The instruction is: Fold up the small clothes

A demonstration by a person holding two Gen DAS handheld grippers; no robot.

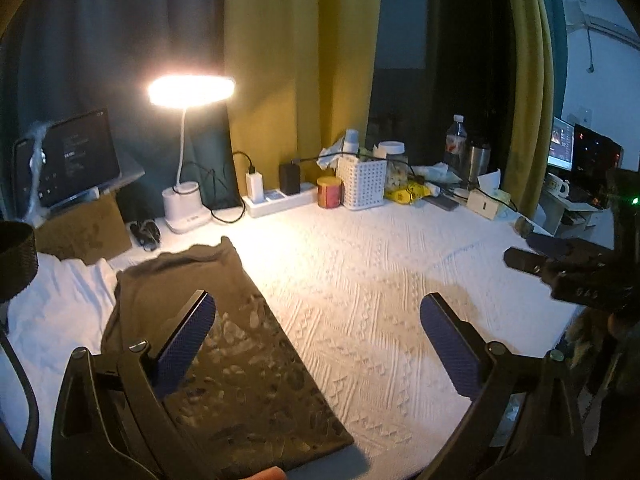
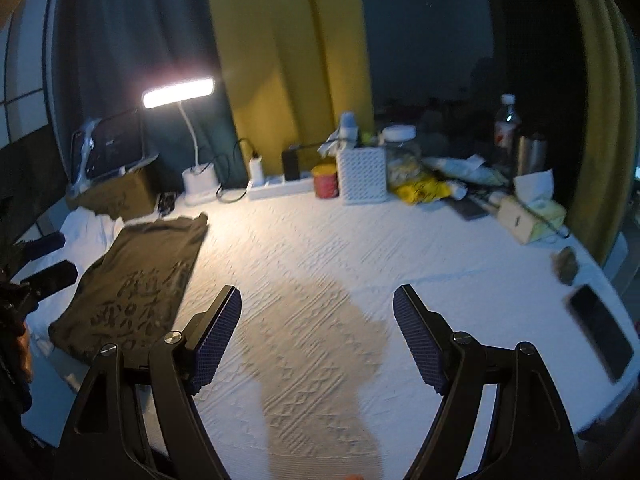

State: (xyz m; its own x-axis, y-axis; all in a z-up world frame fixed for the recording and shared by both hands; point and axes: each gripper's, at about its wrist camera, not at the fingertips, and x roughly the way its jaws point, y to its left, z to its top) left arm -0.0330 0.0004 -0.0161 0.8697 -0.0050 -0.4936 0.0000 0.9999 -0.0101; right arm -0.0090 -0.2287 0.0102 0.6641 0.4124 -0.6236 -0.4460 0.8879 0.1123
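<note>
Both tools wide, nothing held: left tool (image 1: 316,316), right tool (image 2: 318,312). Folded dark shirt (image 2: 132,276) lies flat at left of white surface (image 2: 320,248), partly over white cloth (image 2: 88,224); lamp (image 1: 190,90) lit.

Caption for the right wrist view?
Open right gripper above white textured cover; folded dark printed T-shirt lies left.

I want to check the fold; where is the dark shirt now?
In both views the dark shirt lies folded at the left of the white cover, beside white cloth, before the lamp.
</note>
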